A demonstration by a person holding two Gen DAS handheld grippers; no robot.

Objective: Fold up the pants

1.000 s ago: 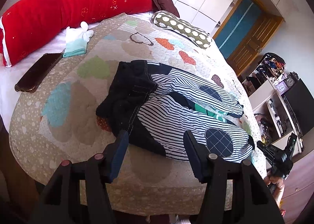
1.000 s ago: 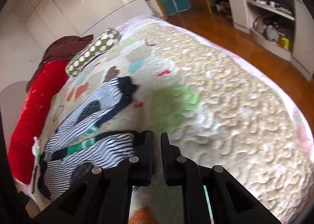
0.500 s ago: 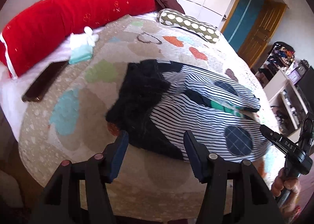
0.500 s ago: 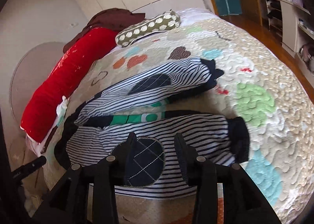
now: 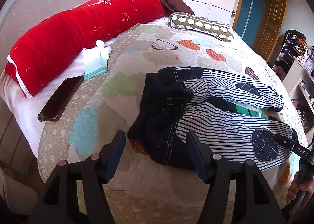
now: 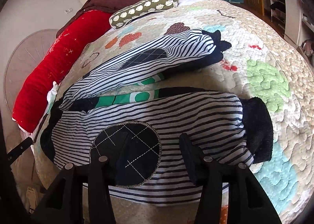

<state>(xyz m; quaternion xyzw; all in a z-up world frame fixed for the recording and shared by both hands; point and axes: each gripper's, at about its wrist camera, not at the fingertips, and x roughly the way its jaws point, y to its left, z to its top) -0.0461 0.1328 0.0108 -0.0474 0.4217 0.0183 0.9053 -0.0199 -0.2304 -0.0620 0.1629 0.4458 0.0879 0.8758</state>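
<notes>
- Left tool (image 5: 156,153), at the bottom of the frame, has its fingers spread wide and grips nothing; it hovers just short of the dark waistband (image 5: 162,106).
- Right tool (image 6: 155,157) is likewise wide open and empty, poised over the near leg's round checked knee patch (image 6: 127,153).
- Striped pants (image 6: 157,110) lie spread on the quilted bed (image 6: 274,47), mid-frame, legs apart and the waistband rumpled.
- No fold looks made yet: bringing the legs together and folding lengthwise all seem left to do.
</notes>
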